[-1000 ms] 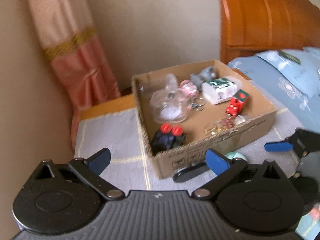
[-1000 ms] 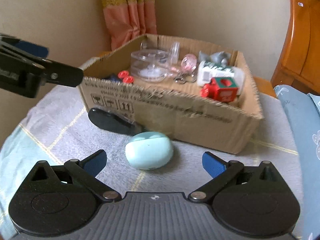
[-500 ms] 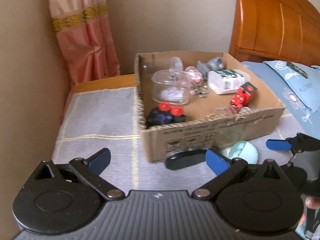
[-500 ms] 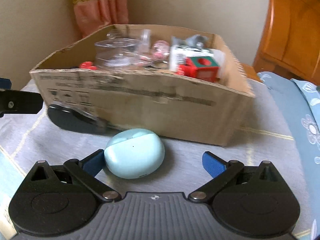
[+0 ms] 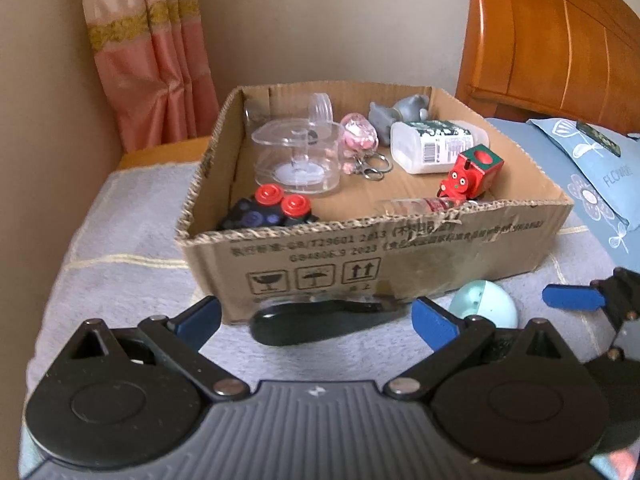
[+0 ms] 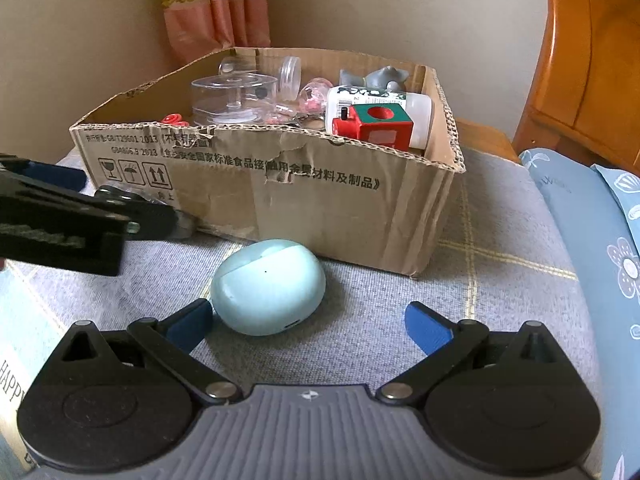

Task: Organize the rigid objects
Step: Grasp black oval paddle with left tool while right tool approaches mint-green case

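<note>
Currently outside the box: two items

Cardboard box (image 5: 400, 248) on grey cloth (image 6: 500, 280), holding clear plastic case (image 5: 298, 160), red toy train (image 5: 472, 170), white bottle (image 5: 436, 146), keychain (image 5: 362, 140).
Mint earbud case (image 6: 268, 286) on cloth before box, just beside one blue pad of right gripper (image 6: 308, 322), jaws wide.
Black oblong item (image 5: 316, 320) against box front, between wide jaws of left gripper (image 5: 316, 320).

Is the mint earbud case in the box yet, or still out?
Out. The mint earbud case lies on the grey cloth before the cardboard box.
</note>
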Available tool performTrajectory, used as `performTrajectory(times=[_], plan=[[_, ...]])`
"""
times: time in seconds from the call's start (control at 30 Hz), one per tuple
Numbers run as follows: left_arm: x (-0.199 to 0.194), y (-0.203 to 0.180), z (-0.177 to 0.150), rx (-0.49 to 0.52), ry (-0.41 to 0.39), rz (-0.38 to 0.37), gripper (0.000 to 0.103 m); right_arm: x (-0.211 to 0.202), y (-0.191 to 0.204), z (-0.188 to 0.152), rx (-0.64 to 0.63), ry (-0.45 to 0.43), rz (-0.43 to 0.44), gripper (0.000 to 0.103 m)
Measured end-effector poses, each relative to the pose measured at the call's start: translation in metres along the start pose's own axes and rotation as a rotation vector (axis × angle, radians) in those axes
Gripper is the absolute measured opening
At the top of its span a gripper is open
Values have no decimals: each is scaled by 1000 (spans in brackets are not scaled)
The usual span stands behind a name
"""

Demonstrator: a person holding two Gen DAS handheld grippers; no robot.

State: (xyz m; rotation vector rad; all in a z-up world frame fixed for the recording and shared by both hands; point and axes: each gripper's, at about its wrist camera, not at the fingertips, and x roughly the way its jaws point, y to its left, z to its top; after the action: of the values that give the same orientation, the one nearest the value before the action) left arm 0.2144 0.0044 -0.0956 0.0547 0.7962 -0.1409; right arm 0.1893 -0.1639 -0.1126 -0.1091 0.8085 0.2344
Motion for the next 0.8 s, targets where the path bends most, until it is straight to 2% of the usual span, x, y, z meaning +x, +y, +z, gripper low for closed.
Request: performTrajectory(times=[0.2, 0.3, 0.37, 0.57, 0.67, 0.73, 0.8], plan=[[22, -10, -4, -19, 37, 55, 102, 0, -1, -1, -5, -7, 4, 103], [31, -8, -7, -36, 66, 60, 102, 0, -1, -1, -7, -11, 6, 103], [31, -5, -8, -63, 64, 60, 102, 1, -1, 0, -7, -12, 6, 103], [27, 4, -10, -88, 53, 128, 102, 1, 0, -2, -6, -23, 5, 103], [25, 6, -11, -112, 48, 131, 98, 1, 0, -2, -4, -25, 2, 103], [24, 6, -11, -118, 49, 119, 89, 1, 1, -2, -2, -26, -1, 103], [22, 5, -12, -122, 47, 103, 89, 1, 1, -3, 2, -30, -6, 103]])
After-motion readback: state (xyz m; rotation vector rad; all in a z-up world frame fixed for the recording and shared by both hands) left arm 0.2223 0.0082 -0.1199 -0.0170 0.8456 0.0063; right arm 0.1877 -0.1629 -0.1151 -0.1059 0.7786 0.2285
